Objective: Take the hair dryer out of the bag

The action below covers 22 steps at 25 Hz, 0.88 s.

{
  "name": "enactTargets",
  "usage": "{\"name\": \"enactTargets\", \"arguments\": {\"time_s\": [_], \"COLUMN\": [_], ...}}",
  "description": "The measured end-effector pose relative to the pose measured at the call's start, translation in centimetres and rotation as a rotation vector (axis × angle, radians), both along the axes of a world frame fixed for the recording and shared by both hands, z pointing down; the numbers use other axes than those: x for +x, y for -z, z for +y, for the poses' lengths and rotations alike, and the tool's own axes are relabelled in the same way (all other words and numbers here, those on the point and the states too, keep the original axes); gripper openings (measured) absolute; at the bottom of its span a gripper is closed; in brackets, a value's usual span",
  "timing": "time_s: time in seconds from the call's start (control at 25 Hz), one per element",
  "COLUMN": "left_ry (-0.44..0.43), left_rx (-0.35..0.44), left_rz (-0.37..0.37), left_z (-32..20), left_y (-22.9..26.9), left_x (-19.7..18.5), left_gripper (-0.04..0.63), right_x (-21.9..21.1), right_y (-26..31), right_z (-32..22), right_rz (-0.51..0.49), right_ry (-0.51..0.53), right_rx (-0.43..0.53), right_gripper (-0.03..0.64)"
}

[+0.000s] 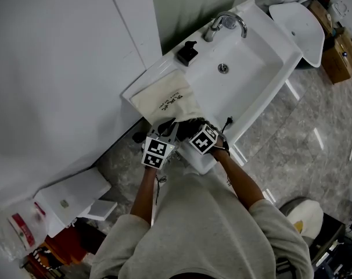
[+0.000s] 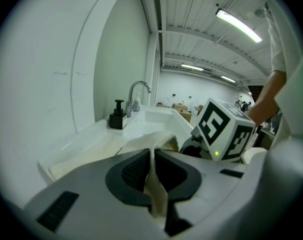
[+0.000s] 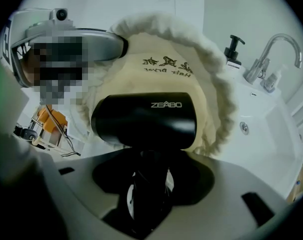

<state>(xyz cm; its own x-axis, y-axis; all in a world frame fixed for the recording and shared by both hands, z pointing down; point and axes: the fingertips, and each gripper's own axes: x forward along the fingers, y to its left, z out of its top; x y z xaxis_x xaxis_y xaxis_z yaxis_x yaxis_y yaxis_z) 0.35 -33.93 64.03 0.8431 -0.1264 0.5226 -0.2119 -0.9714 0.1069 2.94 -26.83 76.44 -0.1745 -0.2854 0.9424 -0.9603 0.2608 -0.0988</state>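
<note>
A white ceramic washbasin (image 1: 254, 54) serves as the work surface. Its flat left shoulder gives the bag something firm to lie on, so the person need not carry it.

The cream cloth drawstring bag (image 1: 164, 100) lies on that shoulder of the washbasin. Its closed end is toward the wall and its gathered mouth is at the washbasin's front edge, facing the person. Laid this way, whatever is inside can be drawn straight toward the body.

The task's thing, a black plastic hair dryer (image 3: 144, 119), stands at the washbasin's front edge in the bag's mouth. The ruffled rim frames its barrel from behind. Its body looks free of the cloth, though how much of the lower handle the fabric still covers cannot be told.

The right gripper (image 3: 146, 184) points steeply down over the washbasin's front edge. Its jaws stand wide because they grasp the dryer's thick handle, which leaves the barrel clear above them and is probably the surest place to pull from.

The left gripper (image 2: 152, 166), also at the washbasin's front edge, is clenched almost fully on a thin fold of the bag's rim. It most likely pins the cloth so the bag stays on the washbasin while the dryer comes away.

A small black soap dispenser (image 1: 187, 52) stands at the washbasin's back, beside the curved chrome tap (image 1: 225, 23), well apart from the work.
</note>
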Motion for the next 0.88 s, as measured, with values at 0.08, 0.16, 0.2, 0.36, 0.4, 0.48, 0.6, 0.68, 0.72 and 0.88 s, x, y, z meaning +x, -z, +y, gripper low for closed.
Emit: {"name": "enactTargets", "arguments": {"time_s": [0.08, 0.16, 0.2, 0.36, 0.4, 0.48, 0.6, 0.68, 0.72, 0.88], "left_ry": [0.009, 0.018, 0.023, 0.034, 0.035, 0.038, 0.054, 0.064, 0.067, 0.075], "left_rx": [0.001, 0.007, 0.010, 0.011, 0.012, 0.015, 0.009, 0.004, 0.002, 0.000], "left_rz": [-0.003, -0.008, -0.011, -0.018, -0.020, -0.025, -0.020, -0.012, -0.013, -0.020], "left_z": [0.0, -0.1, -0.3, -0.4, -0.5, -0.6, -0.9, -1.1, -1.1, -1.2], "left_y": [0.0, 0.1, 0.1, -0.1, -0.1, -0.1, -0.4, -0.5, -0.5, -0.2], "left_x": [-0.1, -0.2, -0.2, -0.2, -0.2, -0.3, -0.5, -0.6, -0.5, -0.5], "left_gripper": [0.031, 0.031, 0.031, 0.031, 0.031, 0.031, 0.031, 0.031, 0.031, 0.031], "right_x": [-0.1, -0.1, -0.1, -0.4, -0.5, -0.7, -0.8, -0.8, -0.9, -0.9], "right_y": [0.1, 0.2, 0.2, 0.7, 1.0, 1.5, 2.4, 2.9, 3.1, 4.4], "right_z": [0.1, 0.2, 0.2, 0.1, 0.1, 0.1, 0.3, 0.3, 0.3, 0.5], "right_rz": [0.000, 0.002, 0.003, 0.002, 0.000, -0.014, -0.036, -0.047, -0.053, -0.074], "right_ry": [0.019, 0.043, 0.055, 0.092, 0.099, 0.107, 0.113, 0.119, 0.123, 0.128], "right_rx": [0.015, 0.028, 0.034, 0.069, 0.083, 0.111, 0.150, 0.178, 0.192, 0.251], "right_gripper": [0.202, 0.191, 0.186, 0.178, 0.178, 0.178, 0.178, 0.178, 0.178, 0.178]}}
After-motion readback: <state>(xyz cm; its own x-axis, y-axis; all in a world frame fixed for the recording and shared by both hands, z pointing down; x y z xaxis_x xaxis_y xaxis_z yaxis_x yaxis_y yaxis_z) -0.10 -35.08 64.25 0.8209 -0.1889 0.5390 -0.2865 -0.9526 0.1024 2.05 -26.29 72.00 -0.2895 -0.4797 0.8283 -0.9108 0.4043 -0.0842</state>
